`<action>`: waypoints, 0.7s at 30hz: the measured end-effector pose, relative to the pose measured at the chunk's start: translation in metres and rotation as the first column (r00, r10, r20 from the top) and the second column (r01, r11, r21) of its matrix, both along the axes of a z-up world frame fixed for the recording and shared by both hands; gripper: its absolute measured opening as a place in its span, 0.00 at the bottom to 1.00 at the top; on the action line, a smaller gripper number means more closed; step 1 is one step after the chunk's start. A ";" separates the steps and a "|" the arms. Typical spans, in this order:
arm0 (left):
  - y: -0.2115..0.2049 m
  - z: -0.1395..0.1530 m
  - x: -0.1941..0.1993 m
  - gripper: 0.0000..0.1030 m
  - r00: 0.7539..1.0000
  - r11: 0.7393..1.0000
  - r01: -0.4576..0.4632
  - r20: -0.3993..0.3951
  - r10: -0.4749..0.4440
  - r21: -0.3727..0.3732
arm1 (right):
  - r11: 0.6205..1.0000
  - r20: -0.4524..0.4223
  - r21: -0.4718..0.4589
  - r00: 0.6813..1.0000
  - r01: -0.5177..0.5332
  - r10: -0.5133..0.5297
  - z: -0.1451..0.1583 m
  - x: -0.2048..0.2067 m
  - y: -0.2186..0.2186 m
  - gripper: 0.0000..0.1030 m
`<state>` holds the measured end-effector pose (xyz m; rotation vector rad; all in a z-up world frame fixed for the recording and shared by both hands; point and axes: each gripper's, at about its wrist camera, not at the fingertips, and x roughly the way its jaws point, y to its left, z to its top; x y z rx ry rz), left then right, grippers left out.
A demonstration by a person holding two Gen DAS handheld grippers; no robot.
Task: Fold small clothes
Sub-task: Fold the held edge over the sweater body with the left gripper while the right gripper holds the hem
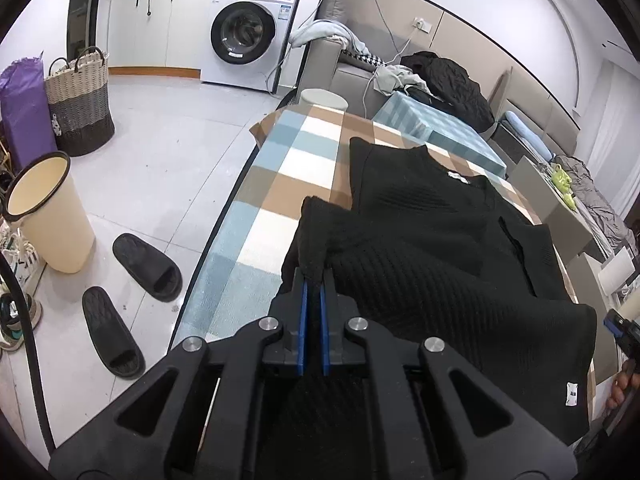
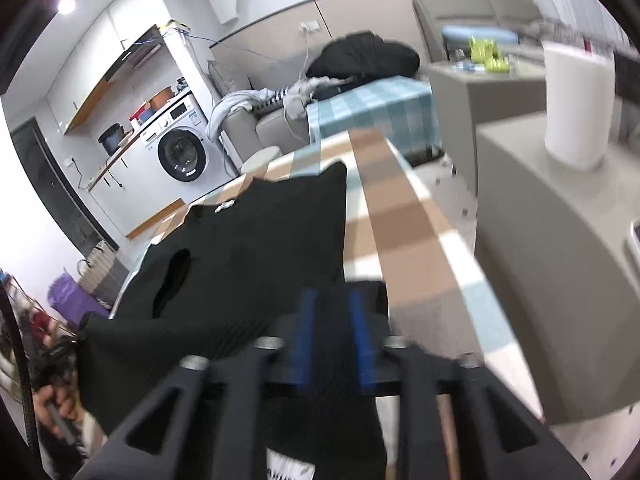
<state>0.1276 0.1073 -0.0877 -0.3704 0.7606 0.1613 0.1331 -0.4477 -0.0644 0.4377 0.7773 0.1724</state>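
Checked tablecloth bears black knit top, collar pointing away; left hand-held gripper pinches its hem, right hand-held gripper half-spread.

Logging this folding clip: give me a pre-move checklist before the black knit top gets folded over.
1. Left gripper shut on the black knit top: ok.
2. Right gripper gripping the top: cannot tell; cloth lies between its fingers, picture blurred.
3. Far part of the top flat on the checked tablecloth: ok.
4. Near edge lifted evenly: cannot tell.
5. Cloth beyond the collar free of other items: ok.
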 end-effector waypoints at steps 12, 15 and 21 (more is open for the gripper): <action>0.003 -0.002 -0.005 0.03 1.000 1.000 0.007 0.005 -0.007 -0.007 | 0.991 0.012 -0.073 0.994 -0.110 0.111 -0.018 -0.007 0.028 0.04; 0.003 -0.001 -0.005 0.03 1.000 1.000 0.010 0.012 -0.010 -0.002 | 0.993 0.061 -0.105 0.996 -0.056 0.062 0.000 0.007 0.027 0.04; 0.003 -0.021 0.011 0.23 0.997 1.000 0.011 -0.076 -0.012 -0.014 | 0.988 -0.075 -0.152 0.997 -0.035 0.024 -0.024 0.047 0.038 0.26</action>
